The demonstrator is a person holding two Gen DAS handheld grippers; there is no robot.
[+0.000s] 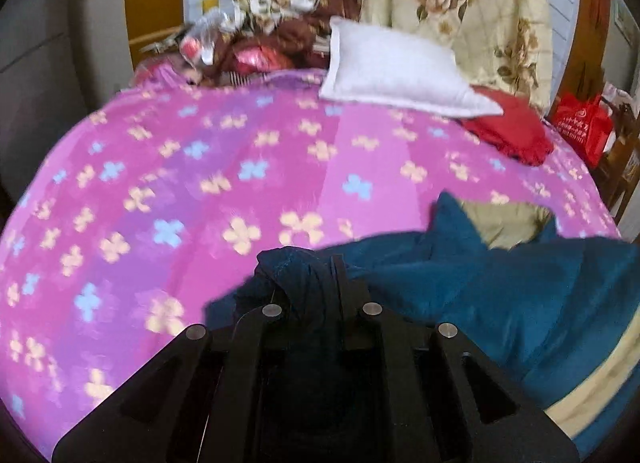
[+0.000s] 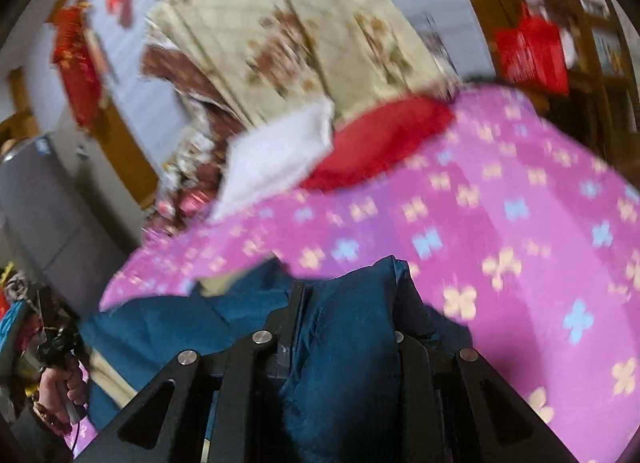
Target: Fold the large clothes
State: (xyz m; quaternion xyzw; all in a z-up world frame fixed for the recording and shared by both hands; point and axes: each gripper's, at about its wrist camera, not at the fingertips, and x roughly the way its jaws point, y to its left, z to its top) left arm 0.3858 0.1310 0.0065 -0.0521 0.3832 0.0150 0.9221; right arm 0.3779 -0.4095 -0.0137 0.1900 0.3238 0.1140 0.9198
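Both the left claw [image 1: 308, 275] and right claw [image 2: 352, 287] are clamped on the blue garment [image 1: 500, 287], bunched at the bed [image 1: 200, 183] edge, so folding looks barely begun.

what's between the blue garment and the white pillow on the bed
Only bare pink flowered bedcover lies between the blue garment and the white pillow; the left wrist view shows it best. A red cushion sits off to the pillow's right.

Left fingertips [image 1: 276, 283] under blue garment [image 1: 500, 283]
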